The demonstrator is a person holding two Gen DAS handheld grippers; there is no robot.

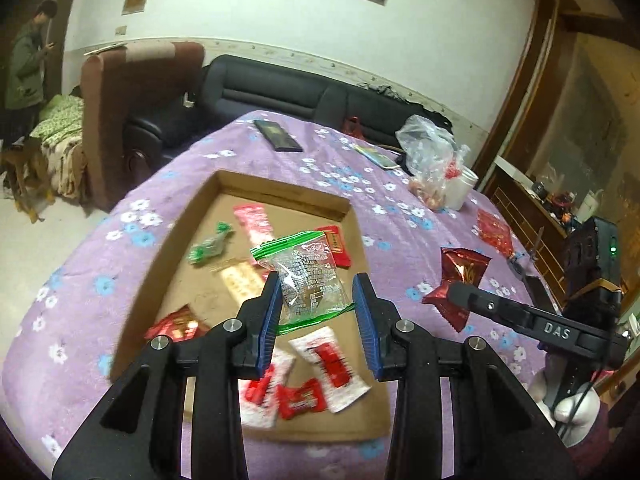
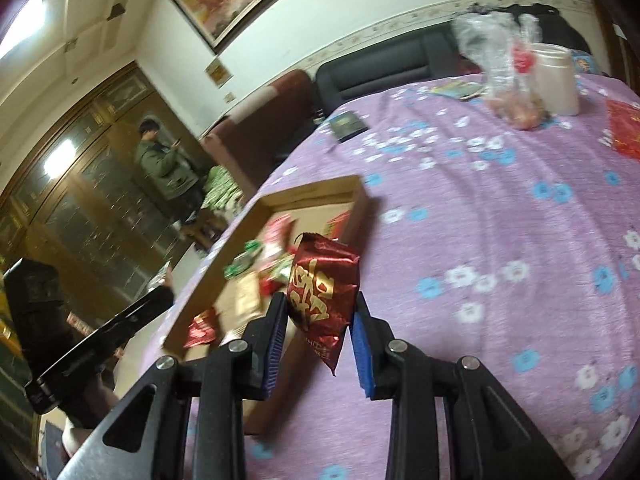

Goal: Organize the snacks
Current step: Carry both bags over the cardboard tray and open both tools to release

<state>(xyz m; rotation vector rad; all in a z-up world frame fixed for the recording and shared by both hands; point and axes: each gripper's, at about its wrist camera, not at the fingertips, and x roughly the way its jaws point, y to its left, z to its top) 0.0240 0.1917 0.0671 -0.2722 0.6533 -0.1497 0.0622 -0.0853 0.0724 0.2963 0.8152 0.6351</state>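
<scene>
A shallow cardboard tray [image 1: 280, 190] lies on the purple flowered table and holds several red, white and green snack packets. My left gripper [image 1: 318, 304] is open above the tray; a clear green-edged packet [image 1: 306, 276] hangs against its left finger, apart from the right one. My right gripper [image 2: 320, 320] is shut on a dark red foil packet [image 2: 322, 284] and holds it above the tablecloth beside the tray [image 2: 360, 200]. The same red packet [image 1: 462, 276] and right gripper show at the right of the left wrist view.
A clear plastic bag of snacks [image 1: 430, 160] and a white jar [image 1: 460, 190] stand at the table's far right, with a red packet [image 1: 494, 232] nearby. A dark phone [image 1: 278, 135] and a colourful booklet [image 1: 378, 156] lie at the far edge. Sofa behind; a person stands at the left.
</scene>
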